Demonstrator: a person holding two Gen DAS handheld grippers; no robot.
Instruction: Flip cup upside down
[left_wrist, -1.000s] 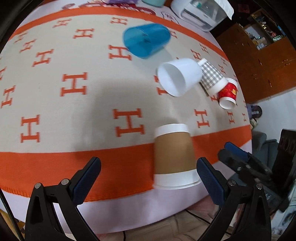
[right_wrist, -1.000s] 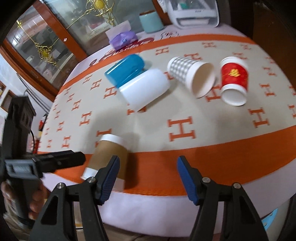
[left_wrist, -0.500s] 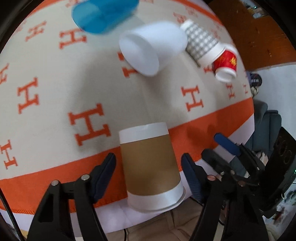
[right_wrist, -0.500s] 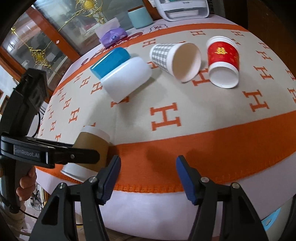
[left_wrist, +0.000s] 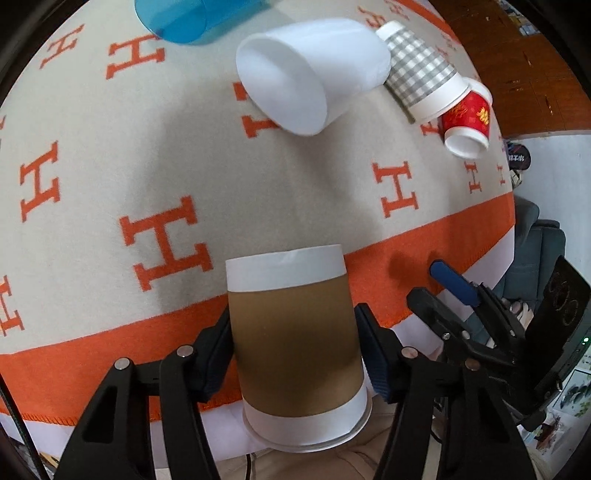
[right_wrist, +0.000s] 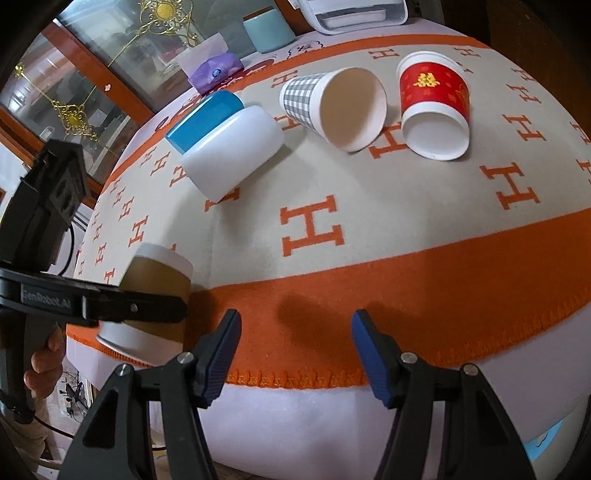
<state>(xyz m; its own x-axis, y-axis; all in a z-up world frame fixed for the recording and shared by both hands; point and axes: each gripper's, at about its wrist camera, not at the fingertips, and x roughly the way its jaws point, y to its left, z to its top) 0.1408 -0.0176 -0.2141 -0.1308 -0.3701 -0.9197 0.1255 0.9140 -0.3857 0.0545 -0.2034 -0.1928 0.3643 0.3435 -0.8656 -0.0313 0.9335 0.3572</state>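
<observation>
A brown paper cup (left_wrist: 295, 347) with white bands lies on its side at the near edge of the table, its open rim toward me. My left gripper (left_wrist: 293, 354) has its blue pads against both sides of the cup's body, shut on it. The cup also shows in the right wrist view (right_wrist: 155, 291), with the left gripper's black finger across it. My right gripper (right_wrist: 295, 350) is open and empty above the orange border, to the right of the cup.
The orange-and-beige H-patterned cloth (right_wrist: 369, 206) covers the table. Further back lie a white cup (right_wrist: 232, 155), a blue cup (right_wrist: 203, 118), a grey checked cup (right_wrist: 332, 107) and a red cup (right_wrist: 436, 103), all on their sides. A tissue pack (right_wrist: 214, 70) and a teal container (right_wrist: 267, 31) stand at the back.
My left gripper has moved forward around the brown cup and closed its pads onto the cup's sides. My right gripper has barely moved and stays open.
</observation>
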